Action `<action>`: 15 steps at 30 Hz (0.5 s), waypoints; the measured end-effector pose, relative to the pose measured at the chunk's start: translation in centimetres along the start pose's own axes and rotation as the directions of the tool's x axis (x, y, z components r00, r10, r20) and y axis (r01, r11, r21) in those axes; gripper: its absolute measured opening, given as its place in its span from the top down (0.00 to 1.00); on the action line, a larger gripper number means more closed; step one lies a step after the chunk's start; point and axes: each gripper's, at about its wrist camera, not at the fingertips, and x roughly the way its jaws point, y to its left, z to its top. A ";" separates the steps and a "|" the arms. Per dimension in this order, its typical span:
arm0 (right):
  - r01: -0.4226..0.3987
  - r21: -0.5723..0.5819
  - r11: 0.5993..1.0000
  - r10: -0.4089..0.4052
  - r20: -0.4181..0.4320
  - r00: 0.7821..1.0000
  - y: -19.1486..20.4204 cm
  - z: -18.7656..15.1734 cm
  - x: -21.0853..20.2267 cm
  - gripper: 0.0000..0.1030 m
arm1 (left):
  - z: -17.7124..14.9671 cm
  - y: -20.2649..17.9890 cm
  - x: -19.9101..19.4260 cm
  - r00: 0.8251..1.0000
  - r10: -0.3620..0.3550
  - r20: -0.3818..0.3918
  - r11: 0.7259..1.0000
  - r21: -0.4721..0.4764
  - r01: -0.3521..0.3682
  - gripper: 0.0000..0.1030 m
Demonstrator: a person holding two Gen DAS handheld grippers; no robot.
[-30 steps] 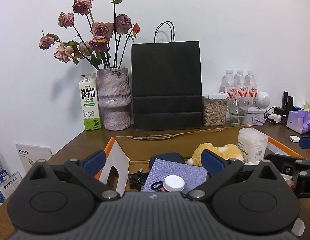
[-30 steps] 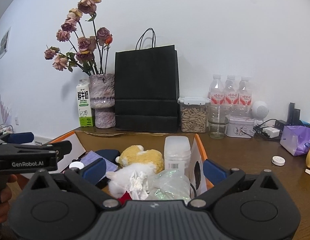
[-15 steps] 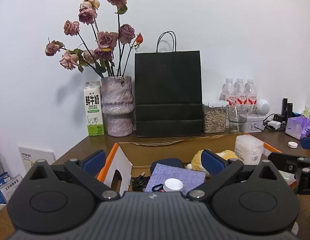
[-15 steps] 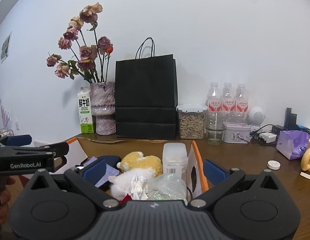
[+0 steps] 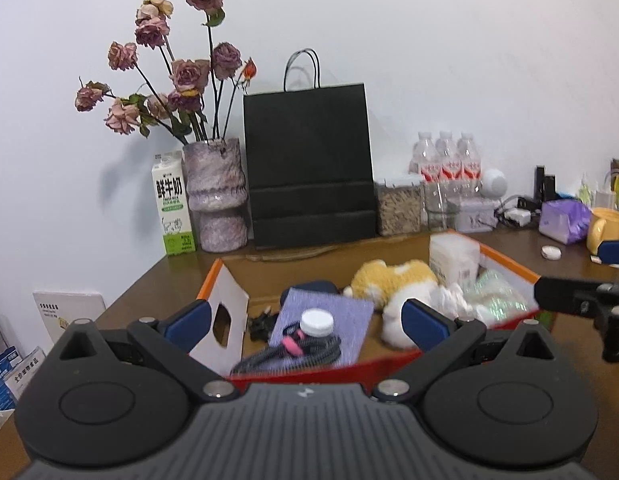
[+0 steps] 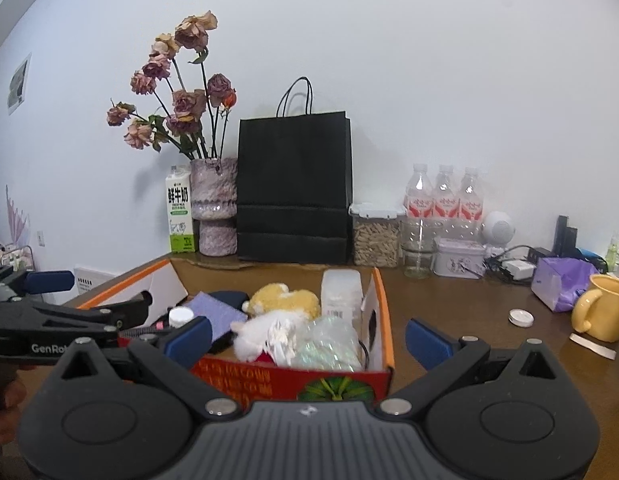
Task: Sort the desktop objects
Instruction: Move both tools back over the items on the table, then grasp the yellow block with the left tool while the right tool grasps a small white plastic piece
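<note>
Right wrist: three water bottles (image 6: 444, 192).

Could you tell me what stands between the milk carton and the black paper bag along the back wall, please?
The purple-grey vase of dried roses stands between the milk carton and the black paper bag; both wrist views show it, the right one more sharply.

Milk carton (image 6: 180, 216) left of centre frame, right wrist view: "鲜牛奶" in large black characters, small green line beneath unreadable. Same characters on carton in left wrist view, mid-left.
Left gripper (image 6: 93, 296) at left edge, right wrist view: white "GenRo", rest cut off.
Red box front (image 6: 289, 380), lower centre: pale lettering, illegible.
</note>
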 end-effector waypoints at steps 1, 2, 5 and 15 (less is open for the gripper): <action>0.002 0.001 1.000 -0.002 -0.008 1.000 -0.1 -0.2 -0.3 0.00 | -0.2 0.0 -0.2 1.000 -0.003 -0.010 1.000 0.003 0.003 0.00; 0.004 0.003 1.000 -0.004 -0.018 1.000 -0.2 -0.4 -0.6 0.00 | -0.4 -0.1 -0.5 1.000 -0.005 -0.020 1.000 0.007 0.005 0.00; 0.004 0.007 1.000 -0.004 -0.051 0.999 -0.4 -1.3 -1.2 0.00 | -1.2 -0.2 -1.2 0.999 -0.009 -0.048 1.000 0.016 0.010 0.00; -0.013 0.012 1.000 0.015 -0.188 0.982 -0.3 -4.5 -1.2 0.00 | -3.9 -0.6 -2.2 0.984 -0.053 -0.171 0.998 0.024 0.058 0.00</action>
